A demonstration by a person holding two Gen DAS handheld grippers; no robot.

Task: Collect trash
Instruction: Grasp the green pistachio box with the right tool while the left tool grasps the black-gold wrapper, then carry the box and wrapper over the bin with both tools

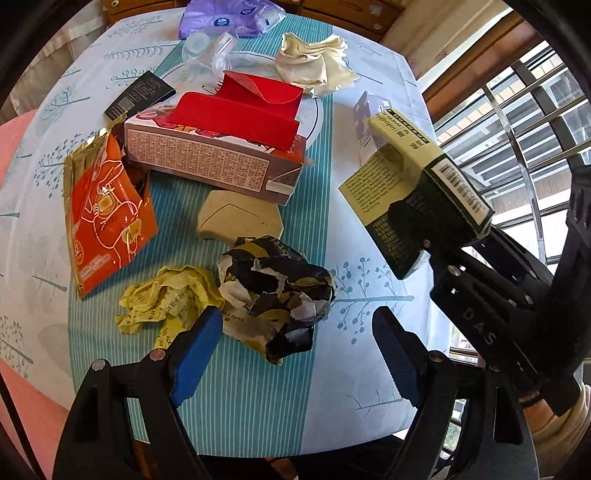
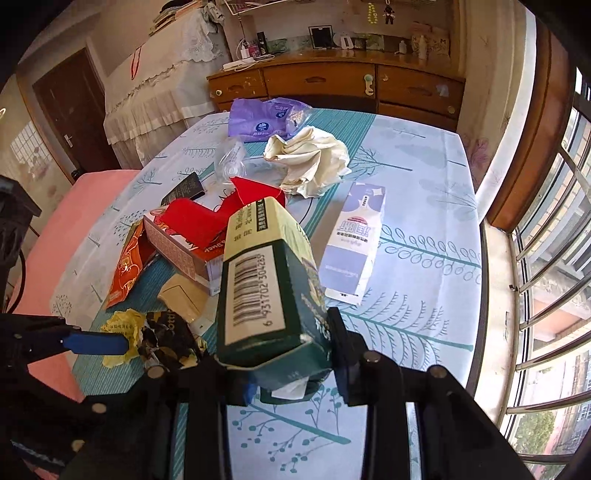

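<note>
Your right hand-held gripper (image 2: 280, 373) is pinching the green and cream cardboard carton with a barcode (image 2: 266, 291) by its lower end, lifted clear of the surface (image 2: 424, 258) and tilted, probably so you can carry it off to wherever the trash goes. In the left wrist view the same carton sits at the right of the frame.

Your left hand-held gripper (image 1: 295, 354) is spread wide, hovering just over the crumpled black, white and yellow paper wad (image 1: 277, 291) at lower centre, which looks like your next pick.

Still lying on the surface, by my count:
- one crumpled yellow printed wrapper (image 1: 166, 302), beside the wad
- one torn orange foil snack bag (image 1: 107, 218), at the left
- one long printed box with red flaps (image 1: 221, 147), at centre
- one folded beige card piece (image 1: 240, 218), just below it
- one small black card (image 1: 140, 94), upper left
- one crumpled cream cloth or paper (image 1: 317, 62), top
- one purple plastic pack (image 1: 229, 16), top edge
- one flat lilac and white carton (image 2: 354, 240), centre right in the right wrist view
- some clear plastic (image 1: 210, 51), pieces too blurred to count
</note>
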